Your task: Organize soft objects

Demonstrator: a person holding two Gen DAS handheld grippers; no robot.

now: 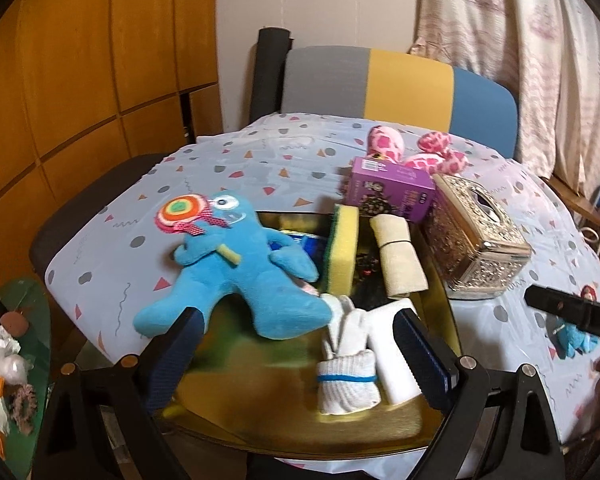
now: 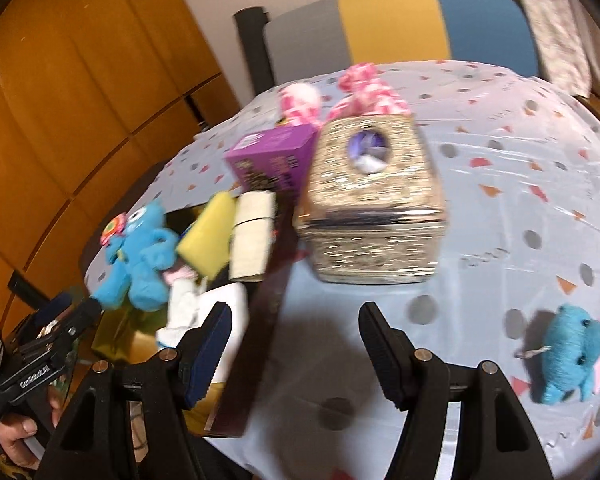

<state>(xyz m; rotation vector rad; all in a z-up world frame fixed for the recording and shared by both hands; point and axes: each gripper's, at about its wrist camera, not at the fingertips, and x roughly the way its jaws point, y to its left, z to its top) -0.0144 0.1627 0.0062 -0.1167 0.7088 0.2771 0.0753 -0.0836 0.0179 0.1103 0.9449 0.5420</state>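
Blue plush (image 1: 236, 276), limbs splayed

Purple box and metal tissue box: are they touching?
Cannot tell. In the left wrist view the purple box meets the metal tissue box with no visible gap, but overlap could hide one; the right wrist view is blurred.

Left claw (image 1: 300, 330): jaws spread wide, nothing between the fingers (image 1: 180, 344). Right claw (image 2: 296, 344): jaws likewise parted, unloaded. A bare hand (image 2: 18, 436) grips the left unit's handle.
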